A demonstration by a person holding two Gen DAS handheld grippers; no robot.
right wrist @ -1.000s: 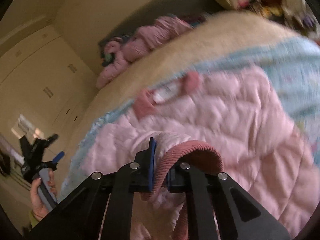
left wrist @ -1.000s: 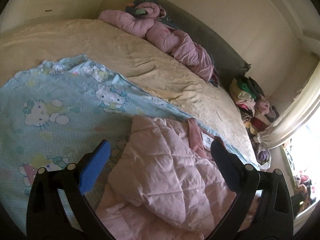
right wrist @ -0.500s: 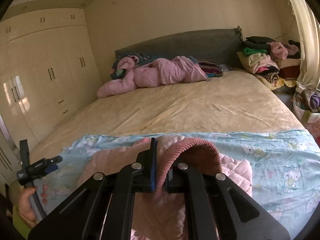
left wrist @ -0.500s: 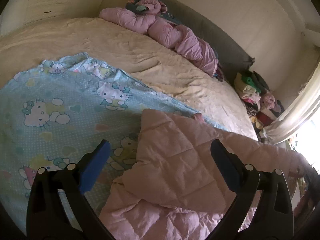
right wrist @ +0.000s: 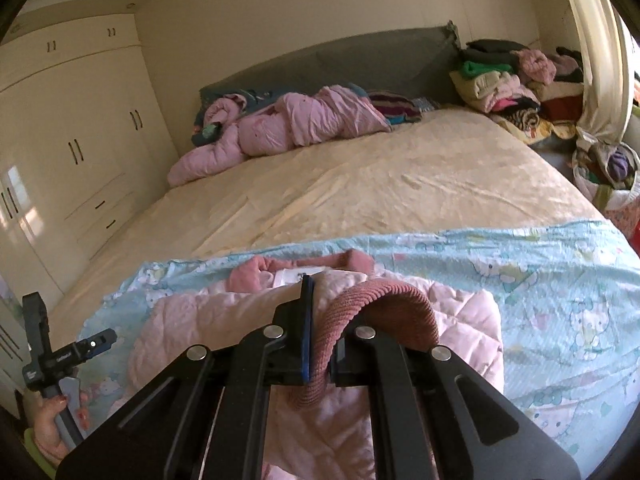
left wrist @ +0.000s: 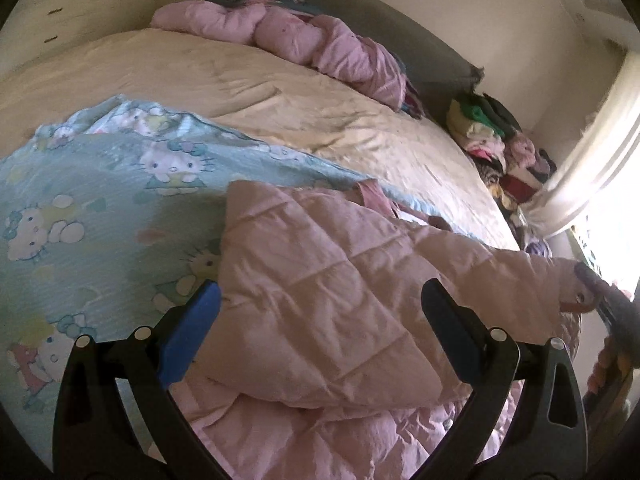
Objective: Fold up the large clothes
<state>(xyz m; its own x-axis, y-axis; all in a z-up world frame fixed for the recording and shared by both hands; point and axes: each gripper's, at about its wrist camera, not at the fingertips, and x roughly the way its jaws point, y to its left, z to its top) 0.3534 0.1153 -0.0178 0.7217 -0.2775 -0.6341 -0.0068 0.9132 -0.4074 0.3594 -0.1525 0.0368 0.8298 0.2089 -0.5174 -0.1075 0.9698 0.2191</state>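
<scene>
Left gripper [left wrist: 320,308]: jaws wide apart, blue pad on one finger, nothing gripped, above pink quilted jacket [left wrist: 320,288]. Jacket lies on blue cartoon-cat sheet [left wrist: 100,200]; one sleeve [left wrist: 520,276] stretched to frame's right edge, w/ right gripper [left wrist: 616,308] at its cuff. Cream bed cover [left wrist: 280,92] beyond. Pink bedding bundle [left wrist: 300,36] by grey headboard [left wrist: 432,60]. Folded clothes stack [left wrist: 492,136] beside bed.

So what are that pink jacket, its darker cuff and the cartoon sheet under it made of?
Going by looks only. Jacket: thin padded shell, likely synthetic, with stitched diamond quilting, crinkles and a faint sheen. Cuff: ribbed knit, matte dusty rose, with fine ridges running along it. Sheet: light woven cloth, perhaps cotton, matte pale blue with printed cartoon cats, lying in soft wrinkles.
</scene>
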